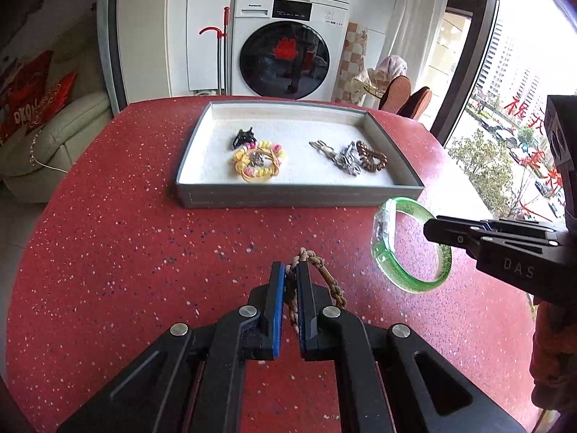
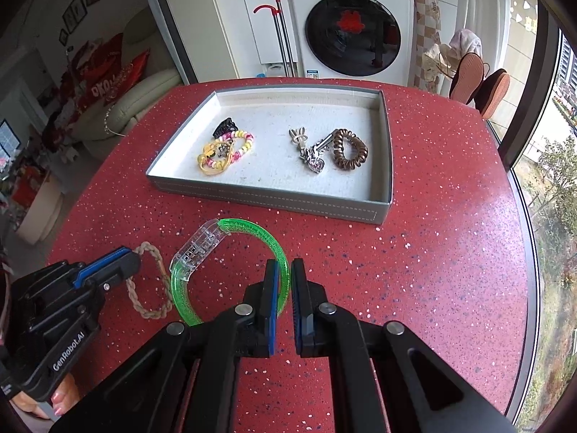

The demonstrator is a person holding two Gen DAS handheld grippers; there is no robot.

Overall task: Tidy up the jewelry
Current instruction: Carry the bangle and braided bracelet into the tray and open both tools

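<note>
My left gripper (image 1: pixel 291 270) is shut on a tan braided rope bracelet (image 1: pixel 333 288), held just above the red table; it also shows in the right wrist view (image 2: pixel 149 283). My right gripper (image 2: pixel 285 270) is shut on a green glitter bangle (image 2: pixel 252 227) with a clear plastic tag (image 2: pixel 198 247); the bangle hangs to the right in the left wrist view (image 1: pixel 407 274). The grey tray (image 1: pixel 299 196) lies beyond both, holding a yellow and pink bead bracelet (image 1: pixel 258 160), a black hair clip (image 1: pixel 243 137), silver keychains (image 1: pixel 339 158) and a brown coil hair tie (image 1: pixel 371 157).
The red speckled round table (image 1: pixel 126 234) curves away at left and right. A washing machine (image 1: pixel 288 47) and a red-handled mop (image 1: pixel 220 54) stand behind it. A sofa (image 1: pixel 54 137) is at the left and a window (image 1: pixel 523 108) at the right.
</note>
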